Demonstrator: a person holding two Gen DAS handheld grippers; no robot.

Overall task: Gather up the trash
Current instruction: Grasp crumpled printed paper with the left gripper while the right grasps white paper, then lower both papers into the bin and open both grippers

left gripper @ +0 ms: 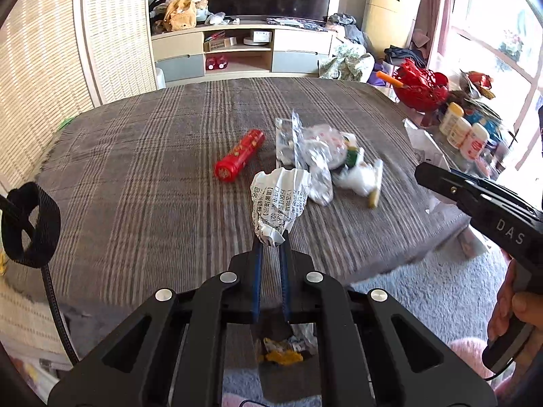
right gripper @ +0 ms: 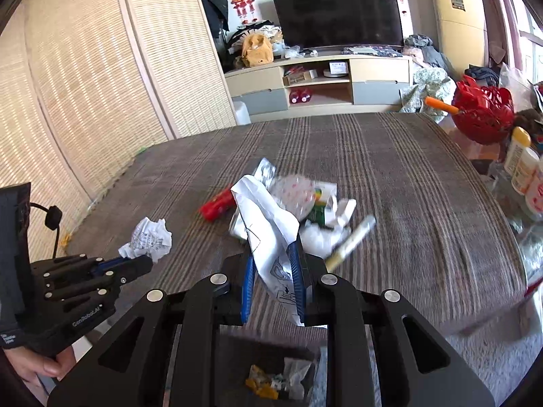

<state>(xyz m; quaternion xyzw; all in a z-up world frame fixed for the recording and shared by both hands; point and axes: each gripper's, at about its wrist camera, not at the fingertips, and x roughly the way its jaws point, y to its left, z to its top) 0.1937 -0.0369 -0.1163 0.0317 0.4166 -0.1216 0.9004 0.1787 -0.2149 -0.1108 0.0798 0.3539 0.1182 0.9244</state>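
At the centre of the left wrist view, the left tongs [left gripper: 270,242] are clamped on a crumpled printed paper ball [left gripper: 279,200], which hangs clear above the counter [left gripper: 135,176] with its grey striped cloth. At the centre of the right wrist view, the right tongs [right gripper: 273,264] are closed on a folded white paper wrapper [right gripper: 268,234], also lifted off the cloth.

The step in hand, as I judge it, is the carrying: both pieces are already picked up and must now go to the bin. A dark trash bin [right gripper: 271,373] shows at the bottom centre of both views, below the tongs, with yellow and white scraps already inside. The next move calls for bringing each pair of tongs over the bin mouth and letting the jaws go apart so that the paper falls in, not beside it.

Counted: two pieces of trash are held, one in each pair of tongs. On the cloth remains one red cylindrical tube [left gripper: 239,159], left of centre, and just right of it one pile of wrappers [left gripper: 325,162]. The pile is blurred, so I cannot count its pieces exactly; I see silver foil, clear plastic and a green-and-white packet. One bin is visible.
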